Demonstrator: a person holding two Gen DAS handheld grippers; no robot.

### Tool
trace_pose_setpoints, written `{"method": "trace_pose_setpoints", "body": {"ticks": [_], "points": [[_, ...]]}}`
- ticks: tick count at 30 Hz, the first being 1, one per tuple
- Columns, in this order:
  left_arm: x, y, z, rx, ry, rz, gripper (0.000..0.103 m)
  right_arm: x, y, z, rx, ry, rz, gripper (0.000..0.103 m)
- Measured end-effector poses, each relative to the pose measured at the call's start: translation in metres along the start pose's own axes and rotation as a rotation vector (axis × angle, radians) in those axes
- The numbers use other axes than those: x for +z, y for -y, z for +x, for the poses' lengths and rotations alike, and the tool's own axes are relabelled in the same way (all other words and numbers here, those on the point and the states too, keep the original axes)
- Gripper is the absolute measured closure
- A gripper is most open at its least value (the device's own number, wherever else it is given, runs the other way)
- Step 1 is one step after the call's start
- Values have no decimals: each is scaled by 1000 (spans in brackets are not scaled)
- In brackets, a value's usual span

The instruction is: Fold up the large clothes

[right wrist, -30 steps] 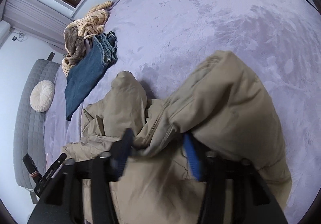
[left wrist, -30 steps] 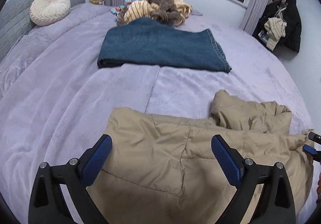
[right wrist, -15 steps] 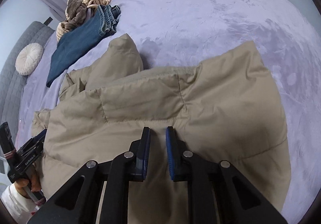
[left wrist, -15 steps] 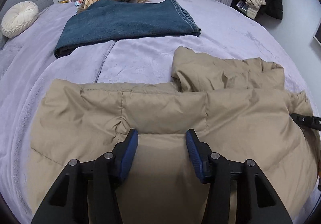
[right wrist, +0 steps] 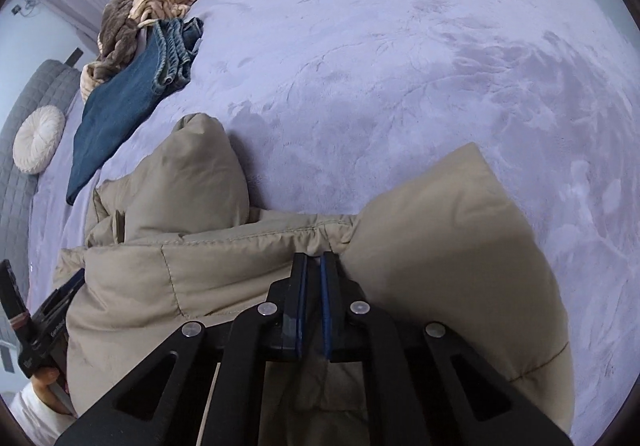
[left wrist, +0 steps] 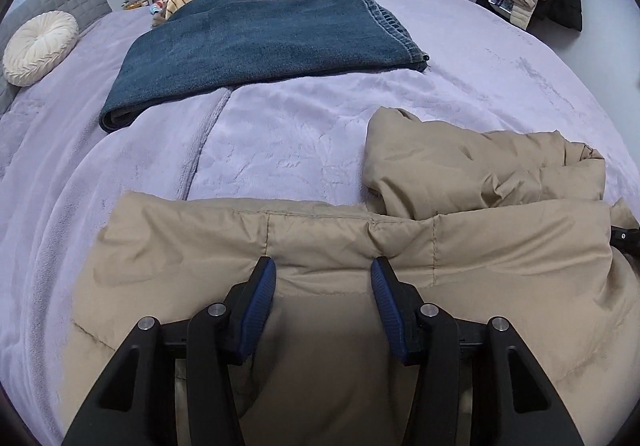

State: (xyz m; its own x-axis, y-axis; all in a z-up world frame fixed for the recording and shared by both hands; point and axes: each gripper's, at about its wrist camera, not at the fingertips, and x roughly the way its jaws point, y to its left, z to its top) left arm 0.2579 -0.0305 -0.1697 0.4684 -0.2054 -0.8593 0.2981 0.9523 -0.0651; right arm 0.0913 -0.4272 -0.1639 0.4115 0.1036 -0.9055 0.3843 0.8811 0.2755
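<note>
Both grippers have dropped onto the tan puffer jacket [left wrist: 420, 246] on the bed [left wrist: 280, 134], jaws closing: right gripper [right wrist: 312, 266] pinches a fold, left gripper [left wrist: 323, 272] grasps a thick ridge. Lift evenly, I'd say. Folded jeans [left wrist: 256, 42] lie well clear.

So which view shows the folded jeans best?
The left wrist view: the folded jeans lie broadside across the bed, whole top face and hem visible. The right wrist view shows them small at the left edge, foreshortened, mainly the stacked hems.
</note>
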Motion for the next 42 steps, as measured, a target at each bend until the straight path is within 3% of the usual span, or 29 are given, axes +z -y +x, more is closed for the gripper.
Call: {"method": "trace_pose_setpoints", "body": {"ticks": [2, 5, 9, 13, 16, 19, 22, 24, 28, 30, 32, 37, 42], "points": [[3, -4, -22, -73, 31, -6, 50, -2, -5, -17, 54, 2, 13, 89], [8, 1, -54, -209, 69, 49, 50, -7, -31, -45, 183, 17, -89, 89], [10, 25, -58, -350, 15, 113, 50, -10, -68, -44, 289, -52, -193, 89], [-4, 53, -36, -288, -2, 138, 50, -24, -90, -12, 286, -110, -220, 89], [-17, 57, -10, -178, 23, 120, 50, -34, -88, 18, 213, -96, -213, 94], [-16, 58, 3, -157, 36, 104, 50, -36, -77, 33, 217, -62, -171, 103], [-9, 53, 4, -176, 22, 106, 50, -26, -70, 37, 242, -82, -146, 103], [-5, 42, -1, -146, 36, 121, 50, -20, -62, 26, 237, -80, -149, 103], [-1, -6, -6, -19, 47, 112, 50, -11, -31, -4, 113, -26, -176, 103], [-1, -35, -5, 10, 38, 59, 50, -10, -8, -19, -18, 18, -180, 103], [-2, -53, -3, 55, 44, 32, 50, -8, 18, -27, -84, 46, -138, 103], [-4, -62, 19, 58, 35, -13, 43, -3, 70, -11, -73, 37, 59, 103], [2, -63, 32, 38, 22, -43, 39, 6, 74, 10, -69, 31, 96, 103]]}}
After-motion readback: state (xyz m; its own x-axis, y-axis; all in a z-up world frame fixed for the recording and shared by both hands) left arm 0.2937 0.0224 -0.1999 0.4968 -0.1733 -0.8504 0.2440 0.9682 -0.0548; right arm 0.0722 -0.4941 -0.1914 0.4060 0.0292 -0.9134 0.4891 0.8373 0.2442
